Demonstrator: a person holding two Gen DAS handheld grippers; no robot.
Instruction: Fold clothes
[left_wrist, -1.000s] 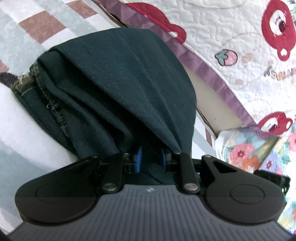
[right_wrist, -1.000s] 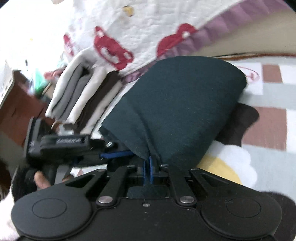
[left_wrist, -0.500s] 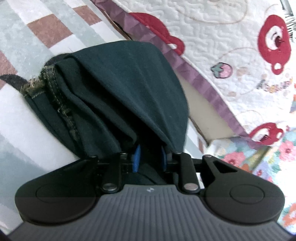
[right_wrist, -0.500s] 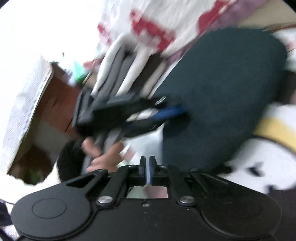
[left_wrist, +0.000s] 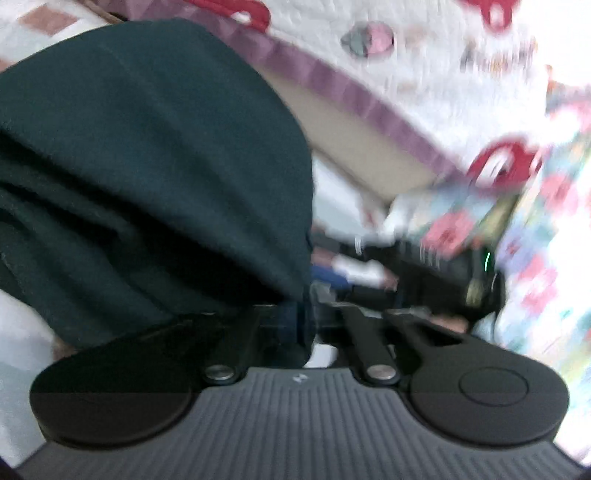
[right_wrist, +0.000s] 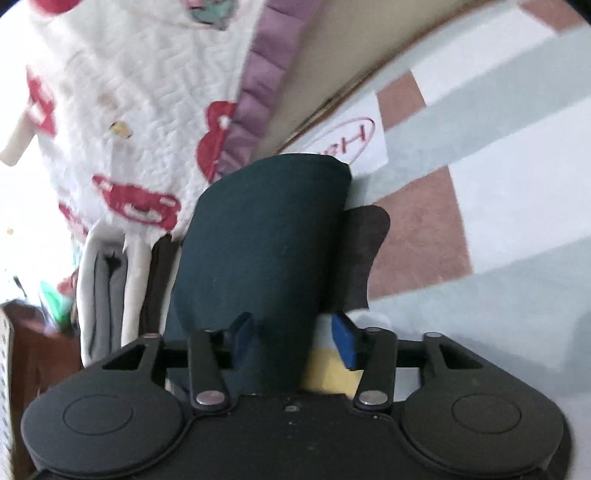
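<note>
Checked rug (right_wrist: 480, 155) fills the floor, with a quilted bed cover (right_wrist: 122, 122) hanging at the garment's far side. Folded dark garment (right_wrist: 266, 236) lies on the rug beside a stack (right_wrist: 110, 280) of folded clothes. Right gripper (right_wrist: 295, 338) is spread astride its near end; left gripper (left_wrist: 306, 317) pinches its corner, so a tug could unfold it. Open rug lies opposite the stack.
</note>
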